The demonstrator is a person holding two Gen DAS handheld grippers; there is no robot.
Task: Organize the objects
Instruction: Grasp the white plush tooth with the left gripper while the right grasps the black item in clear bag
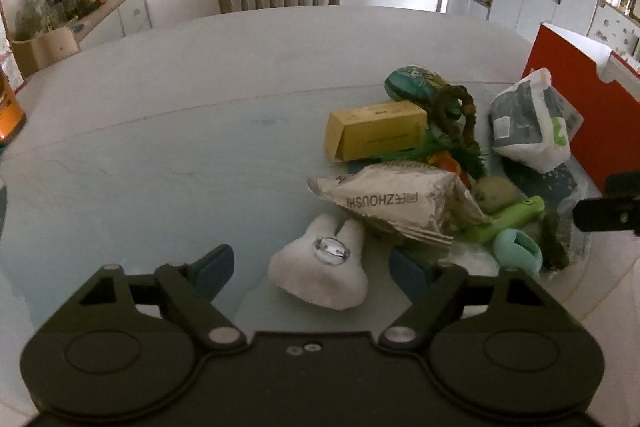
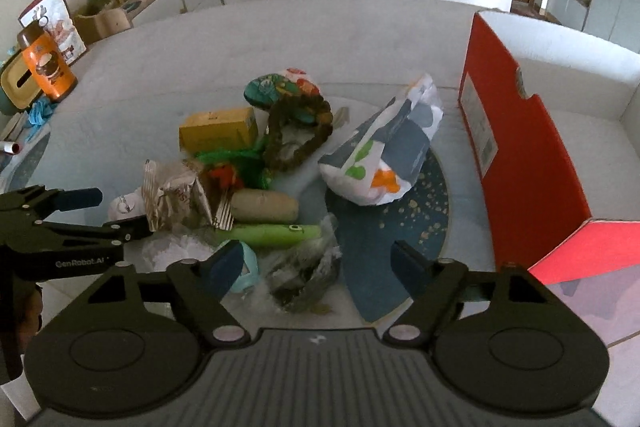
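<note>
My left gripper [image 1: 312,267] has its jaws spread around the white plush tooth [image 1: 320,267] at the pile's near edge on the worktop [image 1: 160,147]. It looks soft and light; I'd pinch its middle. My right gripper [image 2: 318,263] hangs open too.

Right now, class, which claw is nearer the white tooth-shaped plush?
Left. The left claw is open around the white tooth-shaped plush; the right claw is open farther right, over a crumpled clear bag.
</note>
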